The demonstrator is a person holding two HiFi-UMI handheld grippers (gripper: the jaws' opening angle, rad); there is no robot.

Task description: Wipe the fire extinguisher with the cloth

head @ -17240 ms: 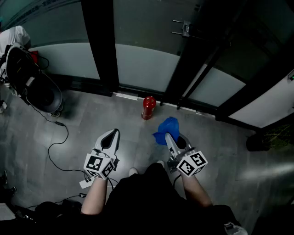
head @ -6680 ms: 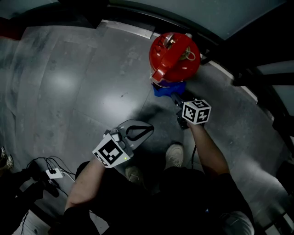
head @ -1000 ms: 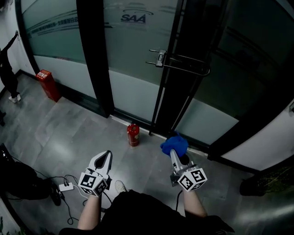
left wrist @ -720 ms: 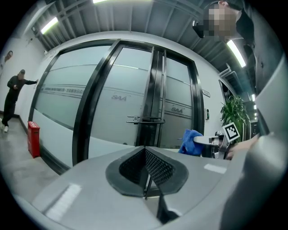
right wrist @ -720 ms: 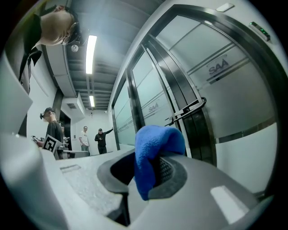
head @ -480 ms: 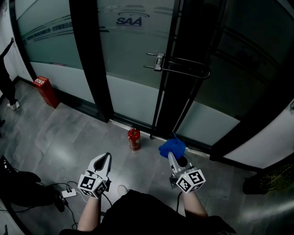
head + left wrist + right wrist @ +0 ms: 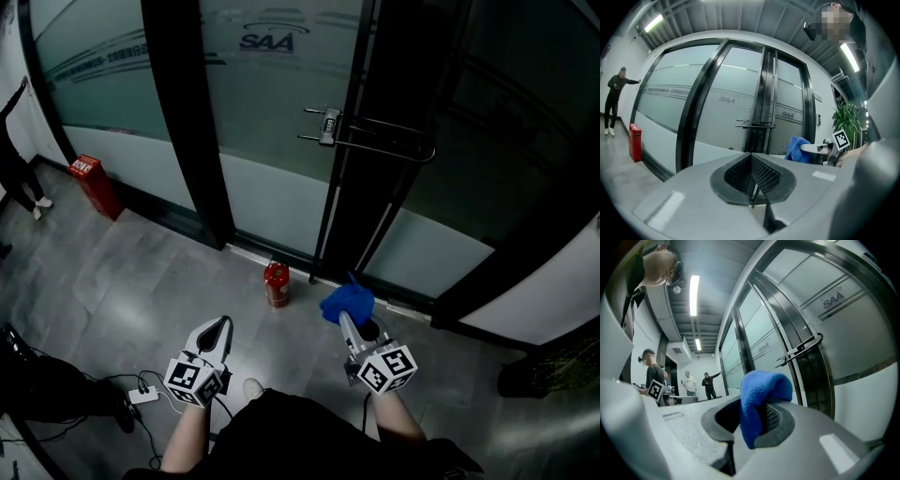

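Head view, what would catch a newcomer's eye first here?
The bright blue cloth clamped in the right gripper stands out most, held up near the middle of the view. Just left of it and farther off, a small red fire extinguisher stands upright on the grey floor at the foot of the dark-framed glass doors. The left gripper is shut and empty, at lower left.

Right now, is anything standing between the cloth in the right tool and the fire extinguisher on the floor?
Nothing visible. Only open floor lies between the cloth, clamped in the right tool, and the fire extinguisher.
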